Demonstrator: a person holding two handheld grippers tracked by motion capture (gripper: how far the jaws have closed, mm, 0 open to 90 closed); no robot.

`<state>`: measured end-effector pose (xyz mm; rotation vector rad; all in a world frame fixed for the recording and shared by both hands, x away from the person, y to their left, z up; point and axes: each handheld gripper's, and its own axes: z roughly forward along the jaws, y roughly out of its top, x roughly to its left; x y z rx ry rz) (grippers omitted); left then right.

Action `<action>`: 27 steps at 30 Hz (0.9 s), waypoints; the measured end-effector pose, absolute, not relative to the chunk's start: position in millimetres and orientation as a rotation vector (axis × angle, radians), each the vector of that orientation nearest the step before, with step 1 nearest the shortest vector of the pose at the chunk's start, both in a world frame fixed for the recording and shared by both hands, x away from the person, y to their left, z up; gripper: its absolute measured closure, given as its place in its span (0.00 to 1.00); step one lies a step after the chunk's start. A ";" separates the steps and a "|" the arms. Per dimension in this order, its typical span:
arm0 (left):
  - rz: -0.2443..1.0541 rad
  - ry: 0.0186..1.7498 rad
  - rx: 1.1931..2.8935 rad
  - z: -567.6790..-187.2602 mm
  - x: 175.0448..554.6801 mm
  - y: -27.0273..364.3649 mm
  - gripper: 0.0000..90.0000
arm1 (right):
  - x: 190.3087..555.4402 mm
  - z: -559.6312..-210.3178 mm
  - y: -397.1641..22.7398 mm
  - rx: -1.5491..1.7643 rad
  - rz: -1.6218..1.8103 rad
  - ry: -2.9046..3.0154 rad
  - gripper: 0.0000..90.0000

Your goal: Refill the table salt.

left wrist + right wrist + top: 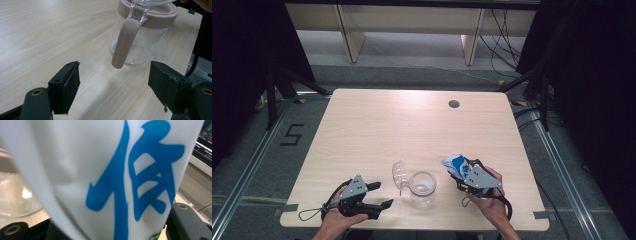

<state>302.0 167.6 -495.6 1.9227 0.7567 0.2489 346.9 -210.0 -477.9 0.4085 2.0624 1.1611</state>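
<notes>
A clear glass jar (422, 189) with a beige rim stands near the table's front edge, its clear lid (399, 175) flipped back to the left. In the left gripper view the jar (140, 42) stands just ahead, and a beige strap (124, 43) hangs down its side. My left gripper (383, 194) lies left of the jar, jaws open and empty (115, 82). My right gripper (460, 173) is just right of the jar, shut on a white pouch (454, 164) with blue print, held off the table. Up close the pouch (75, 170) hides most of the jaws, and the jar (15, 195) shows at the left.
The light wooden table (412, 125) has a round cable hole (454, 104) at its far right. Dark floor and metal rails lie on both sides, with wooden furniture legs and cables beyond the far edge.
</notes>
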 end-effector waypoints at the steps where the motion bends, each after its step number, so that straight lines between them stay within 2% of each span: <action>1: 0.249 0.756 1.925 -495.6 302.1 167.8 0.27 | 346.5 -477.9 -209.6 0.413 1.165 2.063 0.52; 27: 0.237 0.778 1.912 -496.2 300.1 166.8 0.27 | 345.8 -469.8 -204.5 0.266 1.053 2.045 0.53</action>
